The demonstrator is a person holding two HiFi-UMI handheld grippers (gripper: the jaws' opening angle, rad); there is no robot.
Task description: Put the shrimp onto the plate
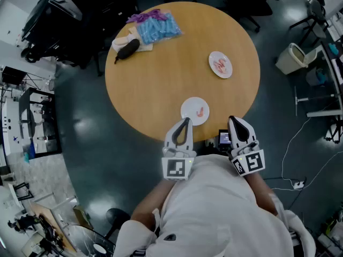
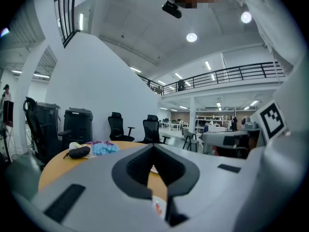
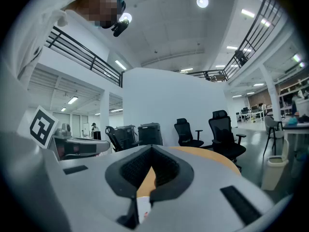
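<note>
Left gripper: clenched, jaw tips pressed together, empty. Poised over the near edge of the table, tip just at the near rim of the closer plate. Right gripper: likewise clamped tight on nothing, side by side with the left one, off to the right of that plate and clear of its rim, over the table's edge.

On the closer plate, white and round: a single small orange-pink shrimp, right of the plate's centre. Just ahead of the left gripper's tip and slightly to its right; ahead and to the left of the right gripper's tip. Near both, gripped by neither.

Further out, toward the right side of the round wooden table: a second plate, also white, with pinkish pieces on it, probably more shrimp, though too small to make out for sure. Well apart from both grippers.

At the far left of the tabletop: a blue packet with a purple item touching its far side, and a black oblong object just beside them.

Around the table: black office chairs against a white wall, a dark glossy floor, a pale waste bin off to the right. Nearest the camera, below both grippers: a white garment.
</note>
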